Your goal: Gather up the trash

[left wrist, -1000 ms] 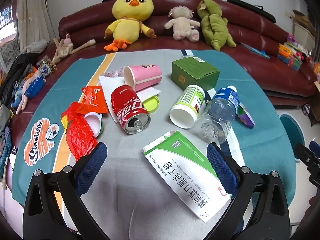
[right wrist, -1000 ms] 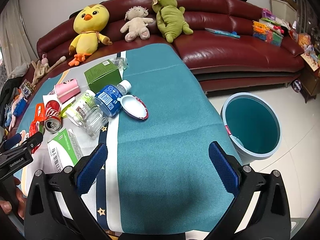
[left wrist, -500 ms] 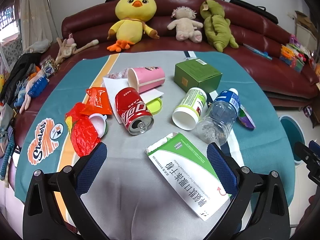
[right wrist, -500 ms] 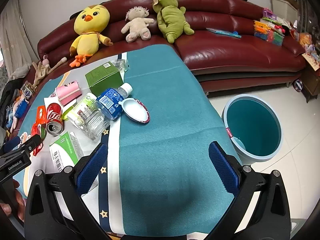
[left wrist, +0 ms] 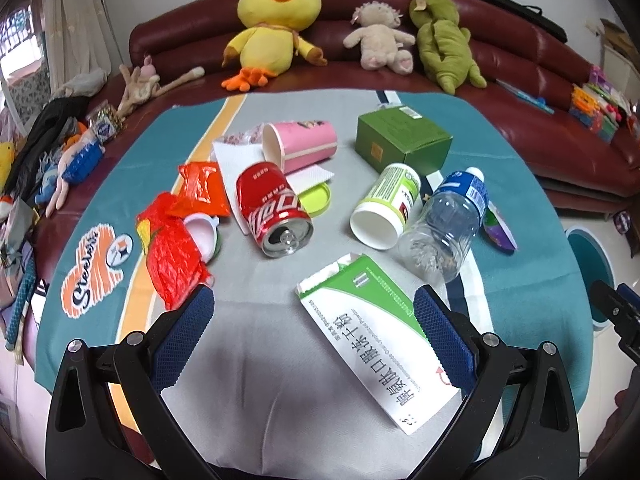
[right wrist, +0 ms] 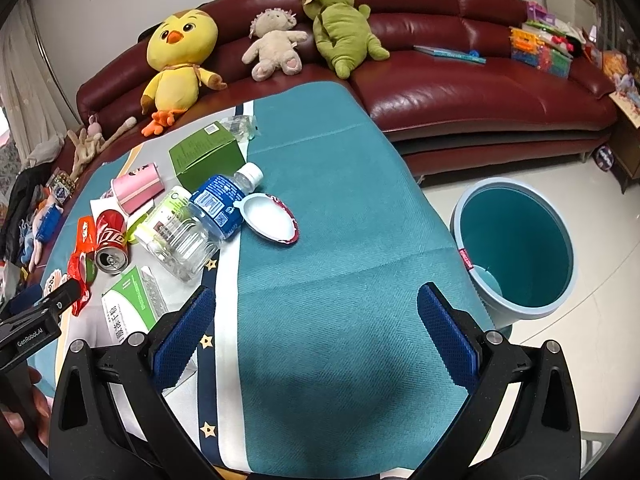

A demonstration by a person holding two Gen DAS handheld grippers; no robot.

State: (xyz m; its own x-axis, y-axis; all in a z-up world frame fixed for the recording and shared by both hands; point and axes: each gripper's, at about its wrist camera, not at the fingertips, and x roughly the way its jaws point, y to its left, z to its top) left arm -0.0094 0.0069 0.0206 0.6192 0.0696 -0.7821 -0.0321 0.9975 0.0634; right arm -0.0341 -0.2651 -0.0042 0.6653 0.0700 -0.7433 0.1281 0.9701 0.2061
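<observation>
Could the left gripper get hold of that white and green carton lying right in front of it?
Probably yes. The left gripper is open, the carton lies flat between its fingers with nothing on top.

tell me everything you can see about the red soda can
The red soda can is metal by the look of it, with white lettering down its side. It lies on its side on the grey part of the tablecloth, its silver top facing the left wrist camera and the opening punched in. Its far end rests against the tipped pink paper cup and over a white napkin. Neither gripper touches it.
</observation>
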